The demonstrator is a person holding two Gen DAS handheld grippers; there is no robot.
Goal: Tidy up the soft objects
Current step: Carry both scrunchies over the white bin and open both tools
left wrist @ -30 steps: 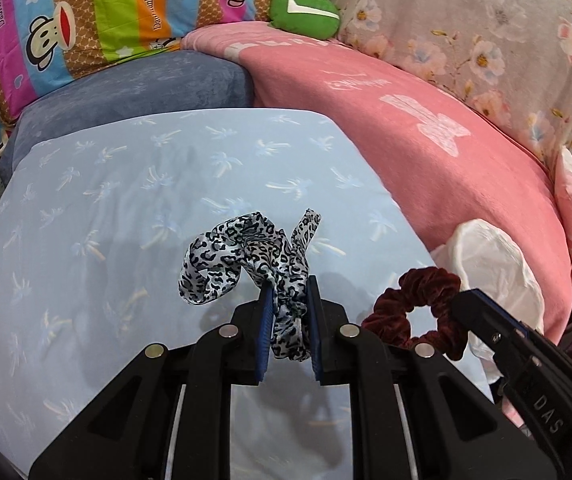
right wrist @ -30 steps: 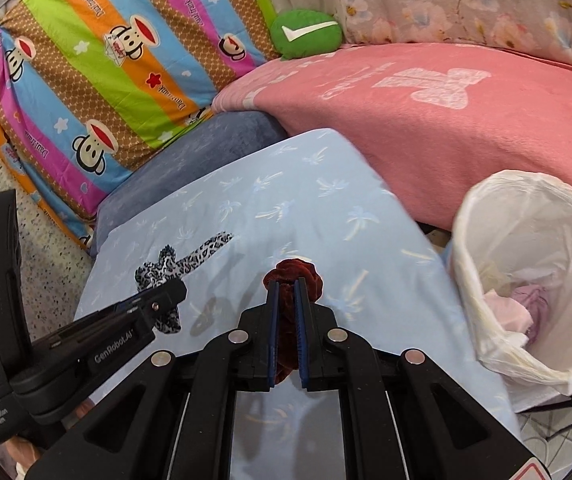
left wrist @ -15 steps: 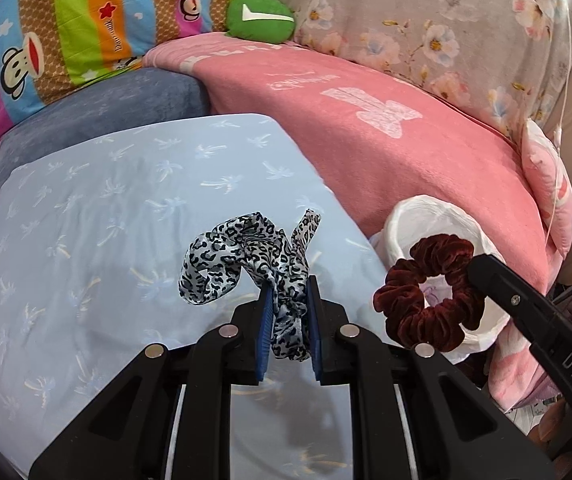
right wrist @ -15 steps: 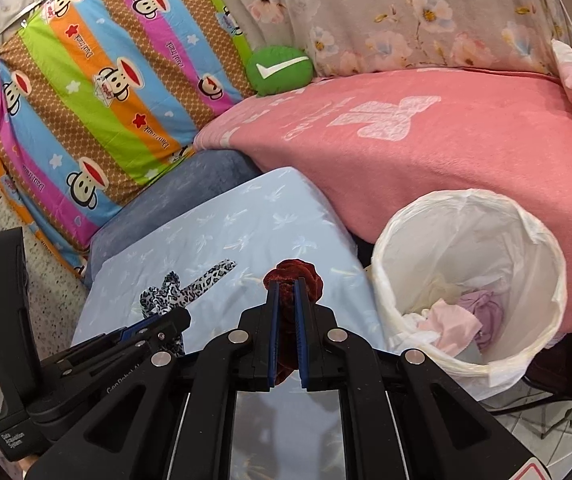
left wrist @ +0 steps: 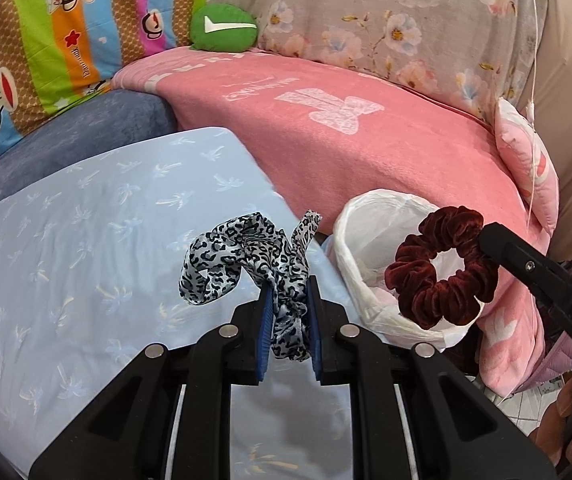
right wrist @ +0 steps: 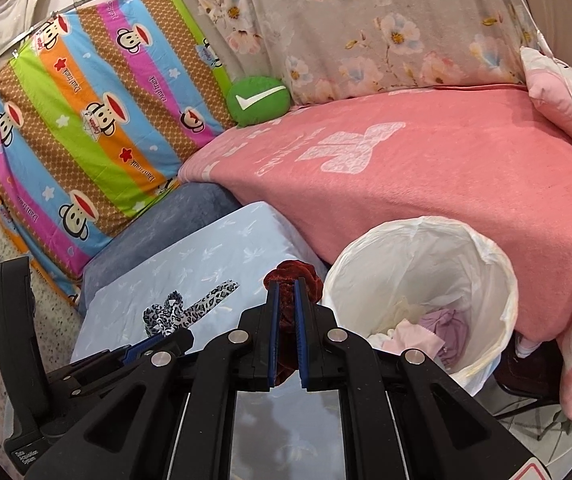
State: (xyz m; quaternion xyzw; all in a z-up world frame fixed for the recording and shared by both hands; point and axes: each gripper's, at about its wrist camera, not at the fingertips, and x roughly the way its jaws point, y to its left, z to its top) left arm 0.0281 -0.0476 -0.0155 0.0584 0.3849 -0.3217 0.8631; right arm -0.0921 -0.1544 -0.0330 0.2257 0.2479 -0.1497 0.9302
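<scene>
My left gripper [left wrist: 289,300] is shut on a black-and-white leopard-print scrunchie [left wrist: 241,258], which hangs above the light blue cushion [left wrist: 85,248]. My right gripper [right wrist: 286,300] is shut on a dark red velvet scrunchie [right wrist: 292,276]. In the left wrist view that red scrunchie [left wrist: 438,268] hangs in front of the mouth of the white-lined bin [left wrist: 370,240]. From the right wrist, the bin [right wrist: 486,264] stands just right of the fingers, with pink and lilac cloth pieces [right wrist: 430,330] inside. The leopard scrunchie [right wrist: 189,308] and the left gripper [right wrist: 153,340] show at lower left.
A pink blanket [right wrist: 426,168] covers the bed behind the bin. A green check-mark cushion [right wrist: 257,100], a striped monkey-print pillow [right wrist: 85,120] and a floral sheet [right wrist: 366,24] stand at the back. A blue-grey cushion [left wrist: 77,136] lies behind the light blue one.
Both grippers have swung right with their scrunchies held. The bin has come fully into view, and the red scrunchie now hangs in front of its mouth instead of over the blue cushion.
</scene>
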